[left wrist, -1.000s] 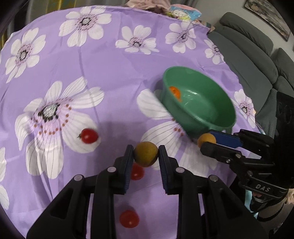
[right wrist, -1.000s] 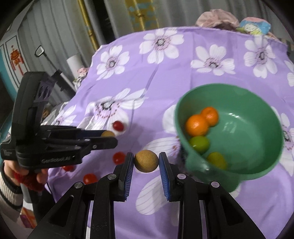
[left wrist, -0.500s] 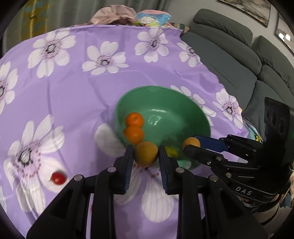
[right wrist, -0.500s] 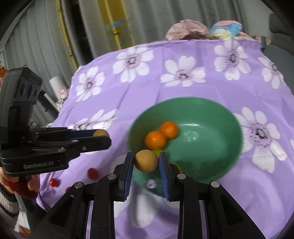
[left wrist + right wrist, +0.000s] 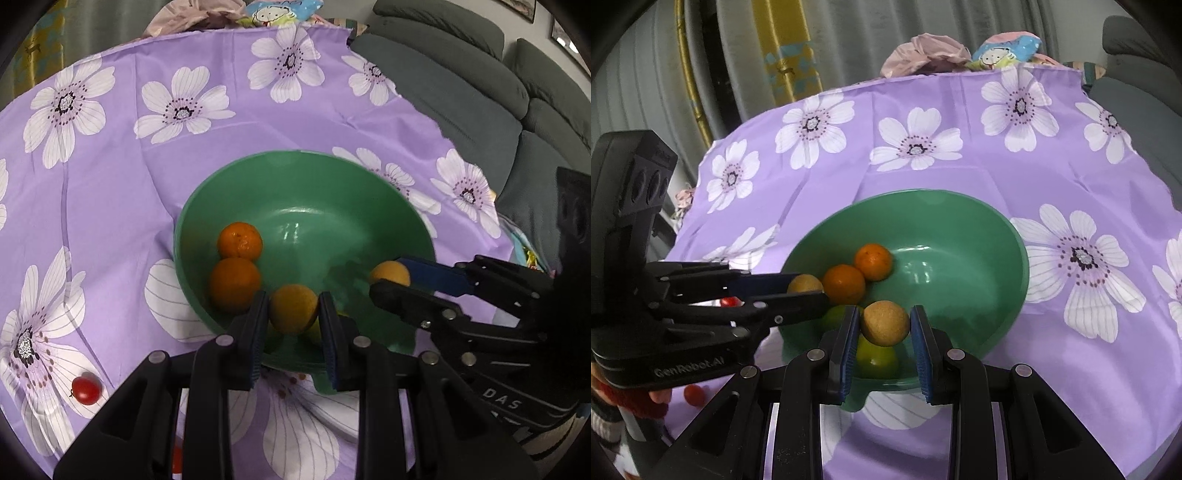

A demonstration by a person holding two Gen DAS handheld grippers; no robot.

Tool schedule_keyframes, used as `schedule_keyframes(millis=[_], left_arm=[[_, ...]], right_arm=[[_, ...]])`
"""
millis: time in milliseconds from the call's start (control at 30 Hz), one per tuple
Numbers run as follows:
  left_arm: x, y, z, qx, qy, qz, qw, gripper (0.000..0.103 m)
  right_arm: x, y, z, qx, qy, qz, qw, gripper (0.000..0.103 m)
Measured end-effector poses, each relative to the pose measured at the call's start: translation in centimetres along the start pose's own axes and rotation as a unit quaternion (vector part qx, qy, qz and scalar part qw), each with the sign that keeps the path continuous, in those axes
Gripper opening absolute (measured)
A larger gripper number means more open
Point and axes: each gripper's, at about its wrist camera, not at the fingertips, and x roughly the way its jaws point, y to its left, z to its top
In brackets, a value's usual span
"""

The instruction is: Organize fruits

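The left gripper (image 5: 293, 314) is clamped on a round yellow-brown fruit (image 5: 293, 308), its pads pressed to both sides, and holds it over the near rim of the green bowl (image 5: 332, 177). The right gripper (image 5: 884, 325) is likewise closed tight on a tan ball-like fruit (image 5: 884, 323), held just inside the bowl's near edge.

In the left wrist view the right gripper comes in from 3 o'clock, its fruit showing at its tips above the bowl's right side. In the right wrist view the left gripper comes in from 9 o'clock, its fruit at the bowl's left rim.

The bowl sits at the centre of a purple flowered cloth (image 5: 110, 192). Inside it, two oranges (image 5: 240, 240) touch each other at about 9 o'clock. A green fruit (image 5: 877, 360) lies at 6 o'clock, under the right gripper's load; a second greenish one seems to lie beside it, but the fingers hide most of it.

On the cloth outside the bowl, a red tomato (image 5: 86, 390) lies at 8 o'clock in the left view. A grey sofa (image 5: 480, 92) stands past the cloth at 2 o'clock.
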Motion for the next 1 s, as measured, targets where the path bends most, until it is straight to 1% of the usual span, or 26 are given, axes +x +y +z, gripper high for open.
schedule_keyframes(millis=[233, 300, 367, 467, 633, 700, 800, 900, 1000], left_arm=[[0.4, 0.2, -0.2, -0.007, 0.006, 0.006, 0.9999, 0.027], [0.2, 0.2, -0.2, -0.007, 0.003, 0.007, 0.9999, 0.033], [-0.2, 0.2, -0.2, -0.008, -0.002, 0.008, 0.9999, 0.043], [-0.9, 0.3, -0.3, -0.013, -0.01, 0.011, 0.9998, 0.047], [-3.2, 1.3, -1.0, -0.031, -0.028, 0.011, 0.9991, 0.049], [-4.5, 1.9, -1.7, -0.038, -0.037, 0.016, 0.9984, 0.052], [-6.3, 3.3, -3.3, -0.057, -0.043, 0.034, 0.9968, 0.052], [-7.8, 5.0, -5.1, -0.084, -0.042, 0.052, 0.9942, 0.052], [-9.4, 6.6, -7.4, -0.111, -0.042, 0.077, 0.9899, 0.052]], right_arm=[[0.2, 0.0, -0.2, 0.003, 0.007, -0.008, 1.0, 0.03], [0.2, -0.1, -0.1, 0.007, 0.008, -0.008, 1.0, 0.03], [0.0, -0.2, -0.1, 0.011, 0.008, -0.007, 1.0, 0.03], [-0.2, -0.1, -0.1, 0.011, 0.006, -0.011, 1.0, 0.031], [-1.0, -0.1, -0.1, 0.018, -0.001, -0.008, 1.0, 0.033], [-1.3, 0.0, -0.1, 0.017, -0.003, -0.004, 1.0, 0.033], [-1.8, 0.4, -0.3, 0.015, -0.004, 0.002, 1.0, 0.033], [-2.1, 0.9, -0.5, 0.014, -0.004, 0.017, 1.0, 0.033], [-2.4, 1.8, -0.6, 0.006, -0.005, 0.039, 0.999, 0.033]])
